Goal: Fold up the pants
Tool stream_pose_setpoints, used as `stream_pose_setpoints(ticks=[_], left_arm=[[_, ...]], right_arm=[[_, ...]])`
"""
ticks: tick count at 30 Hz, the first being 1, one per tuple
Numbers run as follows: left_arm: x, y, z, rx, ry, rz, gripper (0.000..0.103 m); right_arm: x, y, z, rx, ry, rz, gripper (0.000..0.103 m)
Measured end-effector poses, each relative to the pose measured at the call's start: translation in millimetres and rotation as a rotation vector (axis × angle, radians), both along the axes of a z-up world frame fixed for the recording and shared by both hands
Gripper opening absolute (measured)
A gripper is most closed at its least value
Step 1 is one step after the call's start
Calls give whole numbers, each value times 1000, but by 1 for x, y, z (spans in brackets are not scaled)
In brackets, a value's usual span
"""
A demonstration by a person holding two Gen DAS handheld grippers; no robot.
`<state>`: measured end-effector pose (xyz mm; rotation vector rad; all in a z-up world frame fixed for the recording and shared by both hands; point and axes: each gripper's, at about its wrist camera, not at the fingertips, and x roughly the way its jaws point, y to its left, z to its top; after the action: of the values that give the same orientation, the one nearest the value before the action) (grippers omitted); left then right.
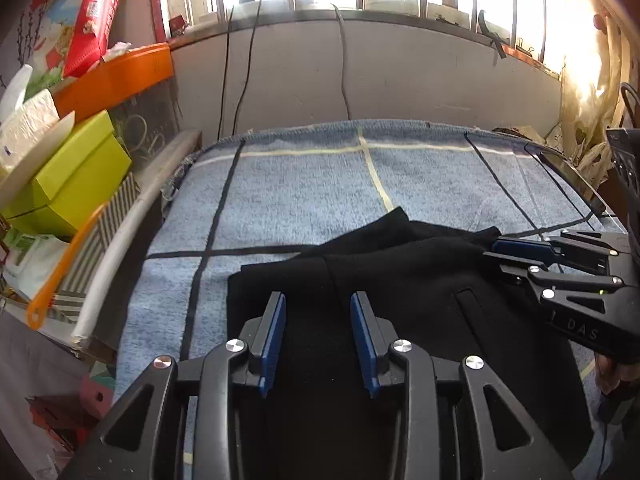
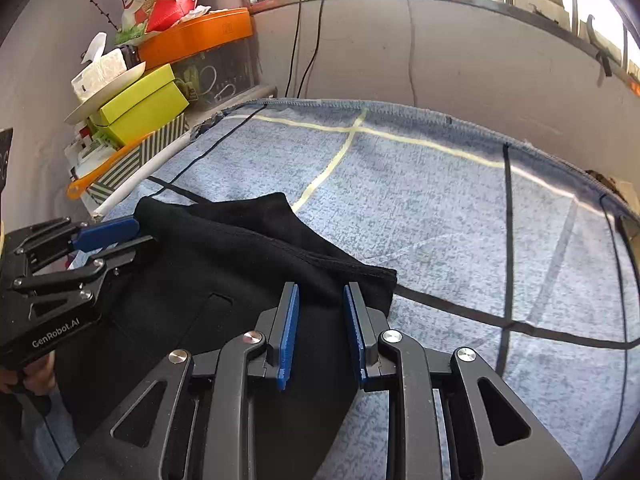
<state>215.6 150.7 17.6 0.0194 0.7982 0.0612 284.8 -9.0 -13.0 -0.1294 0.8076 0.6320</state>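
Pants point(image 1: 400, 280), black, lay partly folded on my blue towel-covered table point(image 1: 304, 184), beneath and ahead of both tongs. My left gripper point(image 1: 318, 338) stood with its blue pads apart above the cloth, gripping nothing. My right gripper point(image 2: 320, 330) likewise stood with a gap between its pads, over the folded edge. Green box point(image 2: 140, 108), well beyond my left tongs

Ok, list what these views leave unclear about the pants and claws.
- Near end of the pants: left wrist view, covered by the left claw and cut off by the bottom edge.
- Whether the left claw or the right claw pinches cloth: both views, black fabric merges with the black fingers.
- Lower layers: both views, hidden under the top fold.
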Motion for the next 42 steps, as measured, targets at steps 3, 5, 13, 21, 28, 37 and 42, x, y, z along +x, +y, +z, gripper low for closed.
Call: stream_pose_setpoints(ticks=[3,5,13,21,28,37,42], left_arm=[[-4,0,-2,4,-25,-7,37],[-5,1,-1,3,-29,-4,38],[-52,-12,22,38,-57,41,38],[-115,-35,26,24,-62,31,38],[-158,-51,17,-11,-50,62,38],[-169,-56,-3,-10,-4,84,38],[-170,-56,-13,4,21,88,38]], right_arm=[[-2,-1,0,7,-9,0,25],[-6,-1,3,-5,-7,-2,25],[-69,-20,18,35,-28,55,34],[-140,-37,7,-34,-45,79,34],[-178,-53,13,9,-38,61,34],[-202,-42,-10,-63,-34,81,34],[-203,-40,-15,-97,-22,70,34]])
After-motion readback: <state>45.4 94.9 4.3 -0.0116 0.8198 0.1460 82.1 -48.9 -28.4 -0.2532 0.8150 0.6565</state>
